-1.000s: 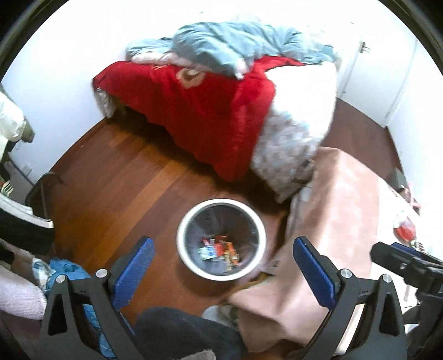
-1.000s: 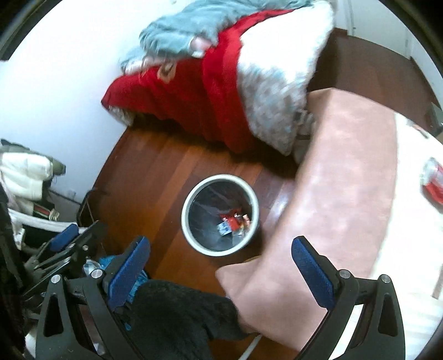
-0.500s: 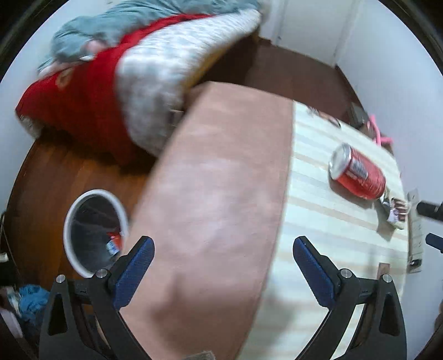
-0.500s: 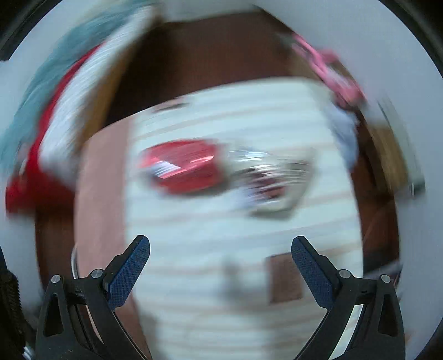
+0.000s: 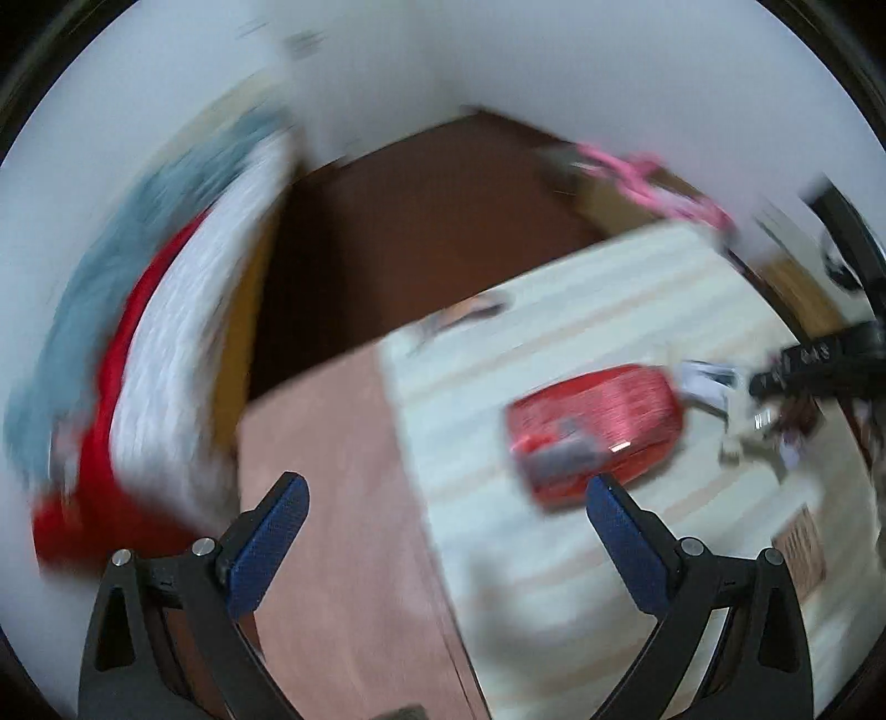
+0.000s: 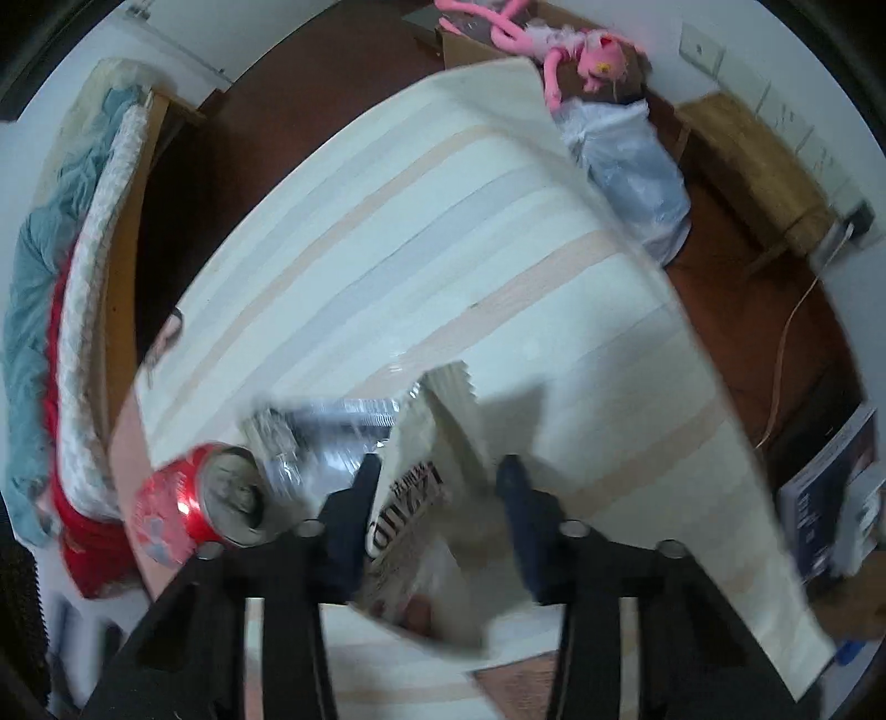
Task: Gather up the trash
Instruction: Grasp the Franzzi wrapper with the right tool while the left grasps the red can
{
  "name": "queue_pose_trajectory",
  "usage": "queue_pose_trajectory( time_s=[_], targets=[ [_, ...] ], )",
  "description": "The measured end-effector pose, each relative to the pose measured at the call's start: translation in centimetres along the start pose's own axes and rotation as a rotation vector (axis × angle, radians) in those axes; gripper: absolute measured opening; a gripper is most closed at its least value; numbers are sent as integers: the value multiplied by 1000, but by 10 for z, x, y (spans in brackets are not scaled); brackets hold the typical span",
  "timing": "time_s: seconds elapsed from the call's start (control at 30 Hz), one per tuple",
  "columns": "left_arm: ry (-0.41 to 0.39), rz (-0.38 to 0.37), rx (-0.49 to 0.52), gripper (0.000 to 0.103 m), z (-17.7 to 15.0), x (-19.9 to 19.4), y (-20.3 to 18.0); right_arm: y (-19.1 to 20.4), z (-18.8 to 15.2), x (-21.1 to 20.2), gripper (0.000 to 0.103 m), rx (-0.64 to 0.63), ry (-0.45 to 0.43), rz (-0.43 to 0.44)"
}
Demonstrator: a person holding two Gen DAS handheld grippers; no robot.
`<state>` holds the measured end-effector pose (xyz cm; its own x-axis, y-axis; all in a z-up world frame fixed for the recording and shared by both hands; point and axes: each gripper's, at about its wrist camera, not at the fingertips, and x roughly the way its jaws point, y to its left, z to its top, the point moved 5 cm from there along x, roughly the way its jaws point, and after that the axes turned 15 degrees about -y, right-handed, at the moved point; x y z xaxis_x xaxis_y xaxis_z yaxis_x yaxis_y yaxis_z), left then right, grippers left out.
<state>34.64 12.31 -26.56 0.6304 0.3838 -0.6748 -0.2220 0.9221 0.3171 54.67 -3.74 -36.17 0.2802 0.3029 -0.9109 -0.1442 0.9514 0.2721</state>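
A crushed red soda can [image 5: 598, 432] lies on its side on the striped tablecloth [image 5: 554, 581]. My left gripper [image 5: 448, 526] is open, with the can just beyond its right finger. In the right wrist view the can [image 6: 188, 512] lies at the left, next to a silver foil wrapper [image 6: 326, 437]. My right gripper [image 6: 440, 498] is partly closed, its jaws standing on either side of a white printed snack bag [image 6: 415, 498] on the cloth. I cannot tell whether the pads press the bag. The left view is blurred.
A bed with red and blue blankets [image 5: 138, 332] stands at the left. A pink cloth [image 5: 332, 526] covers the table's near side. A pink plush toy [image 6: 559, 44], a plastic bag [image 6: 631, 160] and a wooden stool [image 6: 764, 166] lie beyond the table.
Both grippers swung from above the floor bin to the table. The left now faces the can. The right has dropped low over the snack bag and its jaws have narrowed.
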Motion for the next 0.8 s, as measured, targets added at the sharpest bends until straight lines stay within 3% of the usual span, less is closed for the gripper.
queue_pose_trajectory(
  time_s=[0.13, 0.23, 0.33, 0.4, 0.53, 0.7, 0.73, 0.8],
  targets=[
    [57, -229, 252, 102, 15, 22, -50, -17, 10, -9, 36, -81, -6, -43],
    [146, -337, 381, 102, 9, 47, -77, -20, 14, -9, 36, -99, 19, -50],
    [213, -368, 453, 102, -3, 72, -89, -25, 18, -8, 37, -105, 37, -49],
    [230, -342, 491, 101, -10, 86, -94, -29, 17, -7, 37, -104, 47, -43],
    [224, -349, 454, 101, -6, 98, -95, -27, 16, -6, 37, -129, 42, -42],
    [218, -332, 362, 88, -1, 100, -87, -23, 13, -8, 37, -159, 20, -45],
    [203, -327, 340, 74, 0, 97, -85, -23, 12, -9, 37, -166, 13, -43],
    [200, -312, 277, 70, 2, 93, -74, -22, 10, -11, 35, -168, 5, -37]
  ],
)
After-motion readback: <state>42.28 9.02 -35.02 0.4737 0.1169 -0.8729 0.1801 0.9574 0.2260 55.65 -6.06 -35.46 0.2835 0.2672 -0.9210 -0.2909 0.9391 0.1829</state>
